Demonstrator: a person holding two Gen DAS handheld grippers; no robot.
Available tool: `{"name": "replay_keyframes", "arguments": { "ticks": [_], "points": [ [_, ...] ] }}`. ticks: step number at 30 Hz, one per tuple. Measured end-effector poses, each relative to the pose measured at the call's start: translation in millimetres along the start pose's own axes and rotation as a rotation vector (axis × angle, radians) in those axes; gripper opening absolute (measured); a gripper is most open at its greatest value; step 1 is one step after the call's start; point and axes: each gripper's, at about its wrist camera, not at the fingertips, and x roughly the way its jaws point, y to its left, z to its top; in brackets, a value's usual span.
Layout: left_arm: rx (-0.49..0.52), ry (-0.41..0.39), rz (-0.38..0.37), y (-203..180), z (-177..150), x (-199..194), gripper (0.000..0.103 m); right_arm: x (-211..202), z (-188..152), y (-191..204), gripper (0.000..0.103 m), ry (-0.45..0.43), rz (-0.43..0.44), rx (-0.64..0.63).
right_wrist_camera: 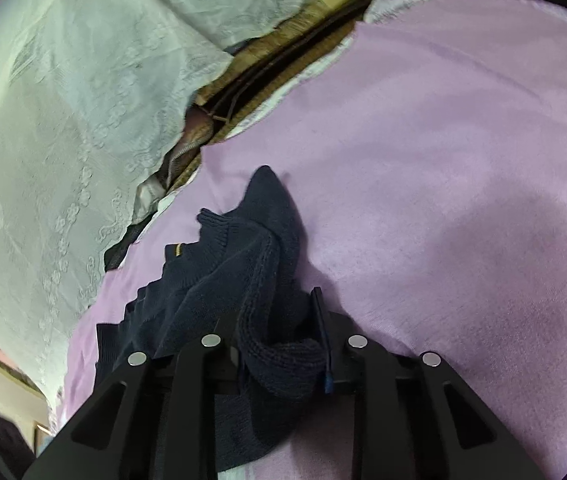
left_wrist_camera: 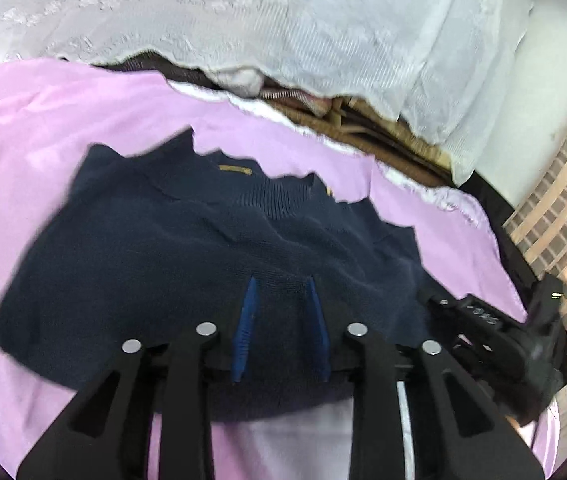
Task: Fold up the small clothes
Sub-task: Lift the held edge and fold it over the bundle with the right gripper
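A navy knit sweater (left_wrist_camera: 187,248) lies spread on a pink sheet (left_wrist_camera: 43,152), its ribbed collar and a small tan label toward the far side. My left gripper (left_wrist_camera: 281,286) hovers over its near part, open, the two blue pads apart with only flat knit showing between them. In the right wrist view a thick bunched fold of the same sweater (right_wrist_camera: 267,264) fills my right gripper (right_wrist_camera: 271,314), which is shut on it. One dark finger (right_wrist_camera: 320,320) shows beside the fold; the other is hidden by fabric. The right gripper (left_wrist_camera: 479,320) also shows at the sweater's right edge.
The pink sheet (right_wrist_camera: 443,160) spreads wide to the right of the sweater. Behind it hangs a white lace cloth (left_wrist_camera: 243,16), with a dark gap of brown clutter (left_wrist_camera: 363,120) below it. A brick-patterned wall (left_wrist_camera: 563,220) stands at far right.
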Motion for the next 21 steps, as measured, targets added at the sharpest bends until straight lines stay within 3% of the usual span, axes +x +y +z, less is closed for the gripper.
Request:
{"name": "replay_keyframes", "arguments": {
  "ticks": [2,5,9,11,14,21],
  "points": [
    [0.017,-0.026,-0.002,1,-3,-17,0.033,0,-1,2,0.026,-0.001,-0.014,-0.009],
    [0.083,-0.048,0.066,4,-12,-39,0.043,0,-1,2,0.026,0.001,-0.018,-0.008],
    [0.066,0.000,0.134,32,-23,-50,0.052,-6,-2,-2,0.025,-0.012,0.028,0.016],
    [0.009,0.025,0.128,52,-23,-48,0.054,-11,2,-4,0.025,-0.006,0.069,0.038],
    [-0.134,0.064,0.052,81,-22,-39,0.053,-25,2,2,0.024,-0.035,0.098,0.031],
    [-0.065,0.058,0.095,69,-22,-36,0.059,-55,-1,58,0.024,-0.141,0.057,-0.181]
  ]
}}
